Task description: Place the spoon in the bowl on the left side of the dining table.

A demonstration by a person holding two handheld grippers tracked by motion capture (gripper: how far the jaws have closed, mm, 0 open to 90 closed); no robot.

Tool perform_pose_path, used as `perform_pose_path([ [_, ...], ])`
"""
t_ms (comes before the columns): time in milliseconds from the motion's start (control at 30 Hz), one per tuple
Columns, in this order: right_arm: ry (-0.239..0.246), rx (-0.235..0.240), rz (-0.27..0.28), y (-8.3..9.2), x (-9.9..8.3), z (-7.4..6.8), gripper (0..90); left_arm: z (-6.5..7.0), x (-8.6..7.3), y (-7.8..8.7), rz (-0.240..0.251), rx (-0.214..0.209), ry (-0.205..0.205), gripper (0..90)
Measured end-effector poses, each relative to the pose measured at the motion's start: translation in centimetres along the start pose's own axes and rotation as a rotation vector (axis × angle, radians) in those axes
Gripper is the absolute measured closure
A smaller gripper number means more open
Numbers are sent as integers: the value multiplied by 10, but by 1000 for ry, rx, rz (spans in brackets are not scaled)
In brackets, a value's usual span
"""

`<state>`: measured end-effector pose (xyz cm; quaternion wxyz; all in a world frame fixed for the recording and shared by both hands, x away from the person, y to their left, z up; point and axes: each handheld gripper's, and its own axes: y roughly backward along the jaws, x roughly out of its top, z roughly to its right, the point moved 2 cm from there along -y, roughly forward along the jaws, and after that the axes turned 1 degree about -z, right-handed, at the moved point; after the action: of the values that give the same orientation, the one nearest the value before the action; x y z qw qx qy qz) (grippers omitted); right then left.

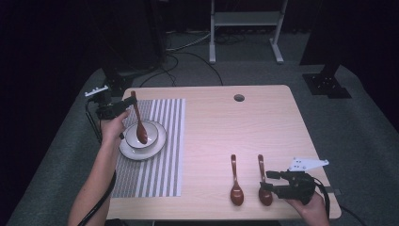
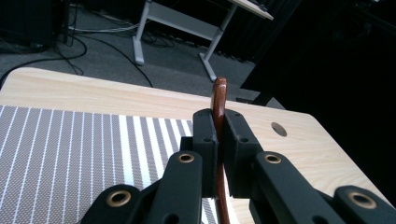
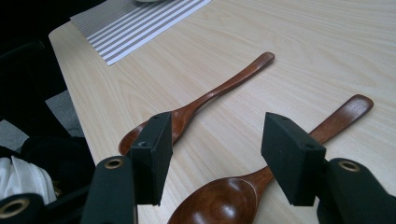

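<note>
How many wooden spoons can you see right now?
3. One spoon is held in the left gripper, its scoop over the bowl. Two lie on the table: one at front centre, one just right of it, by the right gripper. None seems hidden.

Three wooden spoons point(image 1: 139, 123) point(image 1: 235, 181) point(image 1: 263, 181) on show (one up over the dishes), one bowl point(image 1: 149, 127), one plate point(image 1: 157, 145), one striped placemat point(image 1: 162, 165).

Bare tabletop point(image 1: 221, 127) between striped placemat point(image 1: 160, 155) and two wooden spoons point(image 1: 236, 181).
</note>
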<state>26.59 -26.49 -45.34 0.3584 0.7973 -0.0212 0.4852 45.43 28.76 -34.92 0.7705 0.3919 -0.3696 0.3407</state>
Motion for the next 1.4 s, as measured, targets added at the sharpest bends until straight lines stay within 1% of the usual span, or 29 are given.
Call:
perform_pose_path([
  [133, -2, 2, 0, 0, 0, 0, 421, -6, -1, 0, 4, 13, 16, 845],
  [233, -2, 1, 0, 0, 0, 0, 421, -9, -1, 0, 3, 23, 16, 845],
  [800, -5, -5, 4, 3, -1, 2, 421, -26, -9, -3, 3, 78, 48, 844],
  [933, -3, -5, 6, 3, 0, 2, 420, -30, -11, -3, 6, 84, 57, 844],
  [1067, -4, -4, 4, 2, 0, 1, 420, -34, -13, -3, 11, 81, 64, 844],
  [1200, -4, -4, 3, 2, 0, 1, 420, -41, -17, -3, 13, 99, 77, 844],
  [1233, -4, -5, 3, 2, 0, 1, 420, -41, -17, -3, 13, 99, 77, 844],
  [1267, -4, -5, 2, 2, 0, 1, 420, -43, -18, -3, 16, 102, 89, 844],
  [1400, -7, -5, 1, 2, -1, 2, 420, -47, -21, -3, 18, 105, 96, 844],
])
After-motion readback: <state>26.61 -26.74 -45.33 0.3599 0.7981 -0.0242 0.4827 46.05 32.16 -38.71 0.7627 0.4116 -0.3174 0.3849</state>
